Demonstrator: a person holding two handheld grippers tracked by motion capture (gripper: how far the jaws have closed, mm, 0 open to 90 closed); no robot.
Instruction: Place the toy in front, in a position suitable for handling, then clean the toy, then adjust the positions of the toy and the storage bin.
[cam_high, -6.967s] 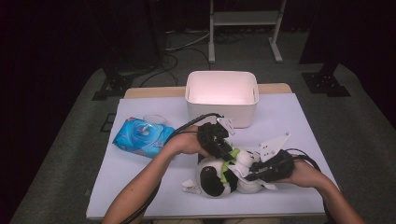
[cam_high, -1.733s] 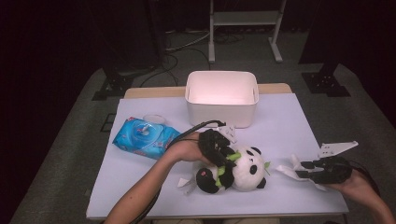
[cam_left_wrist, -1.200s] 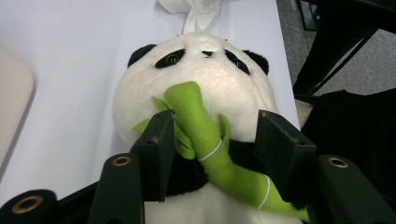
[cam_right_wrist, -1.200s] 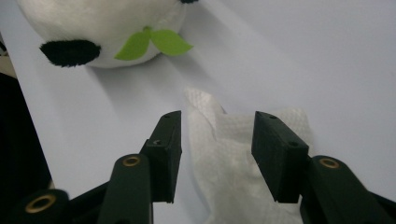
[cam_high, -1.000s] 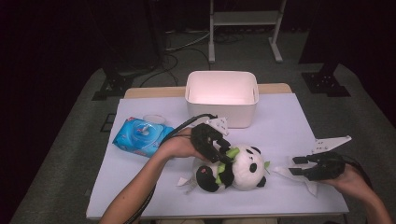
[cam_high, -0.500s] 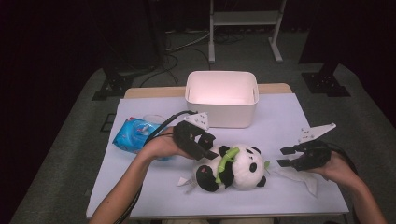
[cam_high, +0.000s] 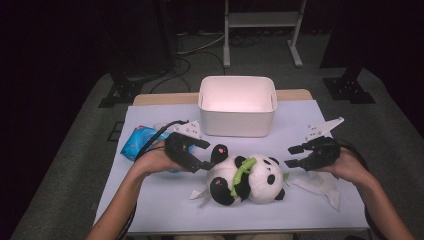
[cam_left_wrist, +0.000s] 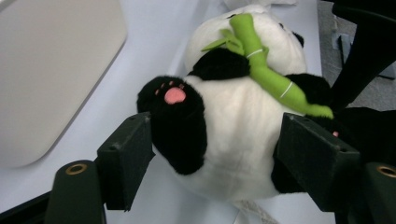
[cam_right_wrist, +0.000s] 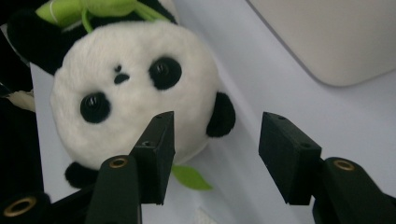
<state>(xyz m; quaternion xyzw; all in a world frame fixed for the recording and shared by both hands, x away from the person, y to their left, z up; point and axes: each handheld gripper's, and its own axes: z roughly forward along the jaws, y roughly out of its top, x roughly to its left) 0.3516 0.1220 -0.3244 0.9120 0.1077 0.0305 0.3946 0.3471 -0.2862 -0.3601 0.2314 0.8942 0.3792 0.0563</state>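
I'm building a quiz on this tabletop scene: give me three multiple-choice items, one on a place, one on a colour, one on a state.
1. Where does the white bin stand relative to the panda plush?
A. Behind it, on the far side of the table
B. On top of it
C. Under the table

2. What colour is the bamboo stalk the panda holds?
A. Red
B. Green
C. Blue

3. How do the left tongs stand?
A. Shut on the bin
B. Lying flat on a tissue
C. Open, jaws either side of the panda's lower body

Answers: 1 A, the high view shows the bin farther from the person; 2 B, bright green in the left gripper view; 3 C, that view shows both jaws spread around the plush.
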